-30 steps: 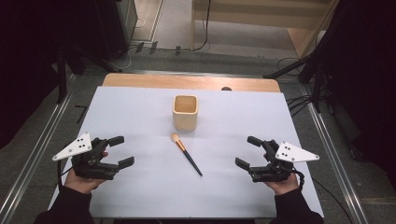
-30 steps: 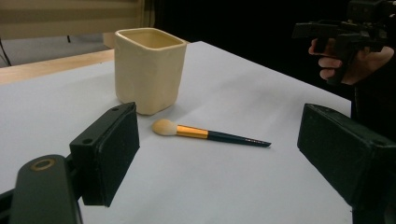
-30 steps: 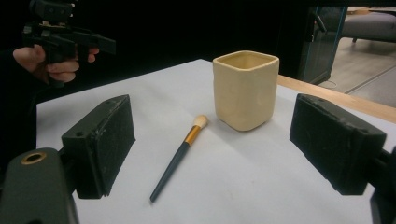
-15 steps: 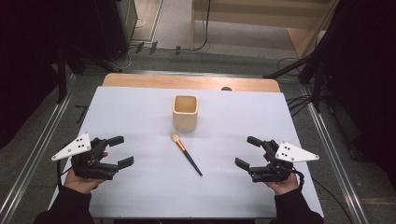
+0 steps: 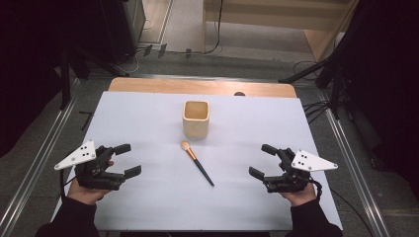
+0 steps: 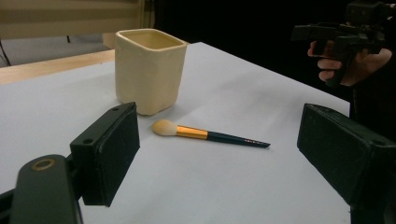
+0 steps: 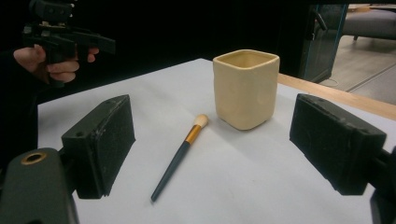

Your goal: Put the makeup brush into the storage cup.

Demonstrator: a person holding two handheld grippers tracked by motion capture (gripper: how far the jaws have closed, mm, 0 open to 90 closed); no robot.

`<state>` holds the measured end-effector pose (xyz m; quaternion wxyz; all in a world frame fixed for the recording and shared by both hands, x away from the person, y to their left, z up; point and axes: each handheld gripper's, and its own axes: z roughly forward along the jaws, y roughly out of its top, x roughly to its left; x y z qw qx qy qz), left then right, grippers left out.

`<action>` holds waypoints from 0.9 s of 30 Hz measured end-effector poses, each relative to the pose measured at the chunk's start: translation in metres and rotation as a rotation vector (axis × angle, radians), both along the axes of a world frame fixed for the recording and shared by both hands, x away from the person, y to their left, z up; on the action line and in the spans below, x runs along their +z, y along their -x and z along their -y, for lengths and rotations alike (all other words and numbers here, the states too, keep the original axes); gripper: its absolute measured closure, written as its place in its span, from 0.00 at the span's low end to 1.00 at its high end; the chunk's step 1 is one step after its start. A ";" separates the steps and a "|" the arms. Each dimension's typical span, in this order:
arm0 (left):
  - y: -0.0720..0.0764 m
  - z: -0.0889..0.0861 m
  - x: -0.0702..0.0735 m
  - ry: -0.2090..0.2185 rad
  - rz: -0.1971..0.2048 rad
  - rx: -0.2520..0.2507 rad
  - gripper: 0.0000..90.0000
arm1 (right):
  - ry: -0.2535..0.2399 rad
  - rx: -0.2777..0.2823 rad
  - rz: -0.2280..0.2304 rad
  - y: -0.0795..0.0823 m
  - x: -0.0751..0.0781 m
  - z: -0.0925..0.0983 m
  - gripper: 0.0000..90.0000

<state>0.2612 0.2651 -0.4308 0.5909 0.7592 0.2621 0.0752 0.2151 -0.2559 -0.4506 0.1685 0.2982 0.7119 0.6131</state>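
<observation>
Both grippers rest low at the near edge of the bench, each in a hand, jaws spread wide with nothing between them: the left gripper (image 5: pixel 118 159) and the right gripper (image 5: pixel 262 160) point inward toward the middle. Between them, about midway and a little ahead of both, lies the makeup brush (image 5: pixel 196 162), flat on the sheet, its pale tuft toward the far side and its dark pointed handle trailing back toward the person, slightly nearer the right gripper. In the left gripper view the brush (image 6: pixel 210 135) lies crosswise just beyond the open jaws; in the right gripper view it (image 7: pixel 180 157) runs away from the jaws toward the cup. It looks very light and stiff along the handle, soft only at the tuft, with a smooth gold ferrule that may slip; the thin dark handle just behind the ferrule seems the best place to pinch, though it lies so flat that the jaws must come right down to the surface. Just beyond the tuft, near but apart, stands the cream cup (image 5: pixel 196 118), upright, open-topped, probably ceramic, so heavier and breakable. The bench (image 5: pixel 148 207) is covered with a smooth white sheet, a strip of wood showing at its far edge. Around it the room is dark, with metal rails along the sides, cables on a grey floor, and wooden furniture beyond.
</observation>
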 end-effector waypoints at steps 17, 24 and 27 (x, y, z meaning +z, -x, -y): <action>-0.003 -0.001 0.003 0.000 0.004 -0.020 0.16 | -0.008 -0.003 -0.003 0.000 0.001 0.002 0.17; -0.007 0.003 0.002 -0.001 0.003 -0.029 0.16 | -0.002 -0.001 -0.007 0.000 0.001 0.001 0.17; -0.008 0.004 0.002 -0.008 0.004 -0.037 0.16 | 0.004 -0.001 -0.008 0.000 0.001 0.001 0.17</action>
